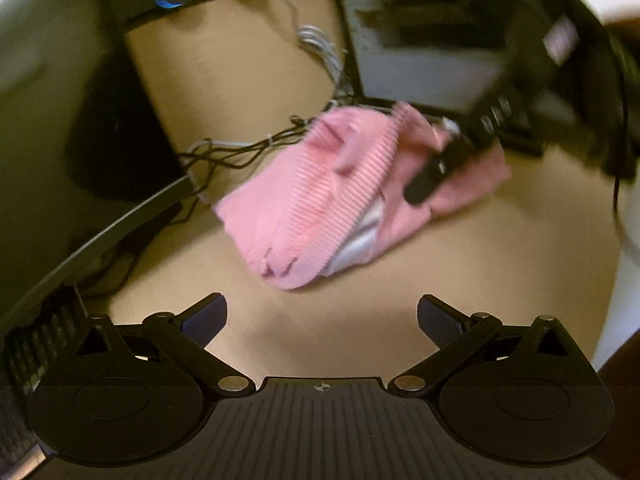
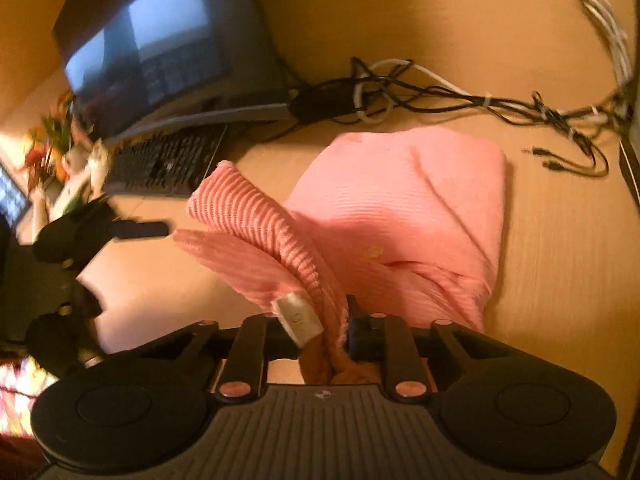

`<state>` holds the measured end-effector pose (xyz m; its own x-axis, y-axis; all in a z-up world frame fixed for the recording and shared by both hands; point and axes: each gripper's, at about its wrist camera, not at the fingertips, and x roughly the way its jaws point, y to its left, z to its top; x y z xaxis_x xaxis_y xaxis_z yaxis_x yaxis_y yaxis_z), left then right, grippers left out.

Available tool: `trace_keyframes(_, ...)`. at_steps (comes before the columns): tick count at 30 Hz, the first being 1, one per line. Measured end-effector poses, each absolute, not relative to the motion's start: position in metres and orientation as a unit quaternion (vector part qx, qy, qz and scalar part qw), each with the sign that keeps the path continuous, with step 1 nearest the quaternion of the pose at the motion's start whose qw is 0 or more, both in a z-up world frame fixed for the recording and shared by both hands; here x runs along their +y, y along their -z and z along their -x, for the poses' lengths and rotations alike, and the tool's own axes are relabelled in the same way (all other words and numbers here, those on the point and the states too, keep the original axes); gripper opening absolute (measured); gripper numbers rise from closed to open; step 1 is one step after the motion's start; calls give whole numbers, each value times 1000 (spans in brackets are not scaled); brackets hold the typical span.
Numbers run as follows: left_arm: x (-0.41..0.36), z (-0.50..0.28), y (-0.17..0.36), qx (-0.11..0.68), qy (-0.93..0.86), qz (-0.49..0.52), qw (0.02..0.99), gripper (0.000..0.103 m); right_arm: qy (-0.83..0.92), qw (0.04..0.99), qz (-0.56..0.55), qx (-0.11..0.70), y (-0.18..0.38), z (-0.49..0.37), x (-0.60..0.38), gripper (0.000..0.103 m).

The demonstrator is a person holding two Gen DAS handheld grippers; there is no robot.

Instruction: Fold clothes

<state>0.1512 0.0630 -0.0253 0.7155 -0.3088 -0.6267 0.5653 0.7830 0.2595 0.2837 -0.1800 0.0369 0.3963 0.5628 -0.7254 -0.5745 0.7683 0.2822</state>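
A pink ribbed garment [image 1: 320, 200] lies bunched on the wooden desk [image 1: 340, 340], with a white inner label showing. My left gripper [image 1: 322, 320] is open and empty, a short way in front of the garment. My right gripper [image 2: 320, 320] is shut on the garment's ribbed edge [image 2: 280, 240], next to the white label [image 2: 298, 320], and lifts it off the desk; the rest of the garment [image 2: 420, 200] rests on the desk beyond. The right gripper also shows blurred in the left wrist view [image 1: 440, 164], over the garment's far side.
A monitor [image 2: 160, 40] and a black keyboard [image 2: 168, 160] stand at the left. A tangle of black and white cables [image 2: 440, 92] lies behind the garment. A dark computer case [image 1: 420, 40] stands at the back right. The left gripper shows at the left in the right wrist view [image 2: 132, 230].
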Motion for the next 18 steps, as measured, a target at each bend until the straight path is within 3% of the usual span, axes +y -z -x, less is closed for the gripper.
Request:
trace_keyframes(9,28,-184,47,231,308,-224,895,103,-345,831,177,398,-57,-232,-162,13)
trace_keyframes(16,4,-182,62,227,385,-195,873,103,-352,827,187,396,-65,-228,-156,13)
trace_keyframes(17,2,-180,61,226,397,-188,870,100,-354,825,187,398,-66,-229,-157,12)
trace_keyframes(18,1,-178,61,229,402,-188,866,91,-355,824,186,401,-68,-229,-159,12)
